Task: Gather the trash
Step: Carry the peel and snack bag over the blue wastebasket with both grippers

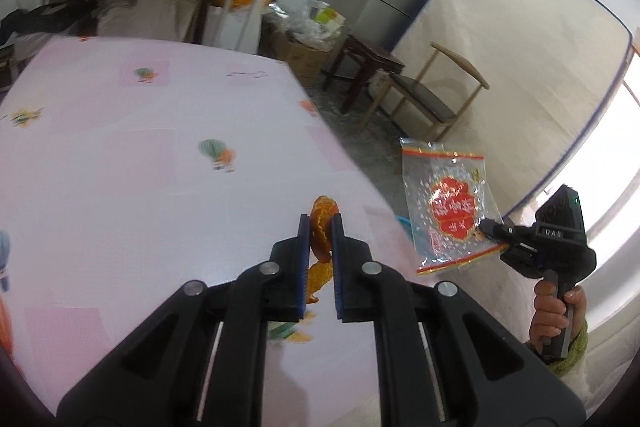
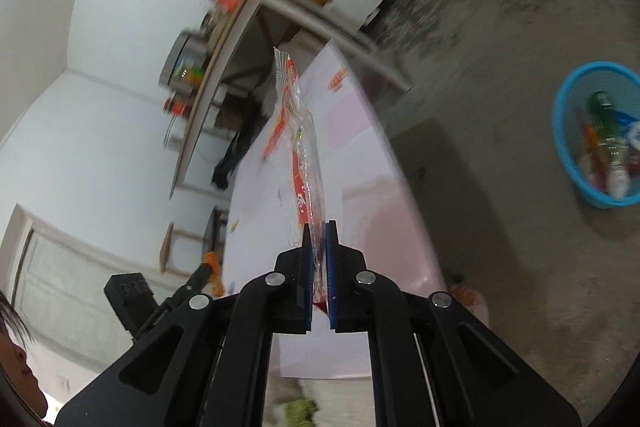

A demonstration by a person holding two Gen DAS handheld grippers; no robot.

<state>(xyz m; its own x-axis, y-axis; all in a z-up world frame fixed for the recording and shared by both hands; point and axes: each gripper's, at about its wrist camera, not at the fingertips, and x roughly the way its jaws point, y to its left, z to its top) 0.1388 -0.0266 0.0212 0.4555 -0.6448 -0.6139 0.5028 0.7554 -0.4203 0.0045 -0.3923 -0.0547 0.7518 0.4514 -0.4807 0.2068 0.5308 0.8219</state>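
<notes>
Two pieces of trash gripped, one basket on the floor

I take the pink table (image 1: 120, 155) as my landmark. Off its near corner, on the grey concrete floor (image 2: 480, 75), stands a blue basket (image 2: 560, 131). It already holds a green bottle (image 2: 604, 123) lying lengthwise, plus some wrappers I cannot make out through the blur.

My left gripper (image 1: 320, 223) hangs over the table's near edge, its blue pads pinched on a strip of orange peel (image 1: 322, 227). The peel's long axis runs along the fingers, one end curling up past the tips, the other trailing down between them.

My right gripper (image 2: 319, 227) is beyond the table's right edge, over the floor, fingers pressed together on the lower corner of a clear plastic wrapper (image 1: 450, 207) with red print. In the right wrist view the wrapper (image 2: 300, 155) stands edge-on, its long axis pointing away from the fingertips.

Between the table edge and the basket the floor is bare. Farther from the table stand a wooden chair (image 1: 432, 95), a dark stool (image 1: 368, 63) and a cardboard box (image 1: 304, 55).
</notes>
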